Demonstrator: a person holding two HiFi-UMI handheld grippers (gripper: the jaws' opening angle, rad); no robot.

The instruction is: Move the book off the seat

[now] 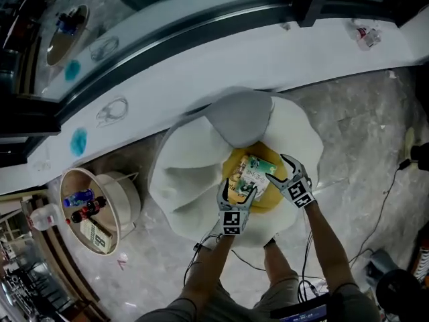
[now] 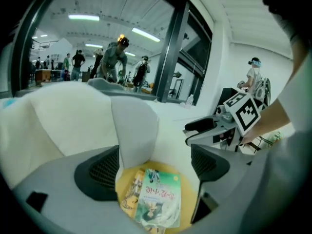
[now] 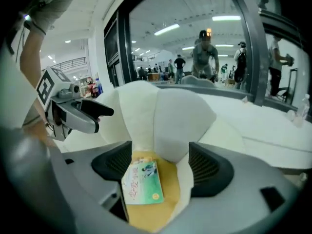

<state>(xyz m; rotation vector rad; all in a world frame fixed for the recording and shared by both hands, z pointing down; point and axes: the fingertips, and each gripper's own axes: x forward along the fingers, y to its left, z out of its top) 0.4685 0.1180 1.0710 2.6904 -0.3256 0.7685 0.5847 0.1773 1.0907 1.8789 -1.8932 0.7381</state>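
**Position.** The book [image 1: 253,174], green-covered, lies flat on the yellow seat [image 1: 233,158] of a white petal-shaped chair [image 1: 181,180], just right of centre in the head view. It has not yet been moved. In the left gripper view a second, orange-yellow volume [image 2: 127,194] shows under its left edge.

**Claws.** The left gripper [image 1: 238,192] is below the book in the frame. Its jaws are spread wide with nothing between the pads, and the book shows beyond the gap. The right gripper [image 1: 280,169] is at the book's right edge, also spread and empty. Neither appears to touch the book.

**Step in hand.** This is judged to be the approach to a pick.
- The seat is a narrow well between upright petals, so a steep entry looks advisable.
- One jaw should go under a free edge and the other over the cover. The cushion will probably give when pressed, which would help.
- A hold near the spine should keep the pages from fanning out.
- Check whether one volume or both come up.

**Writing.**
- The green cover carries an illustration and a white band of large characters. They are too small and distorted to read in any view.
- Each gripper carries a cube with black-and-white square markers and no text.
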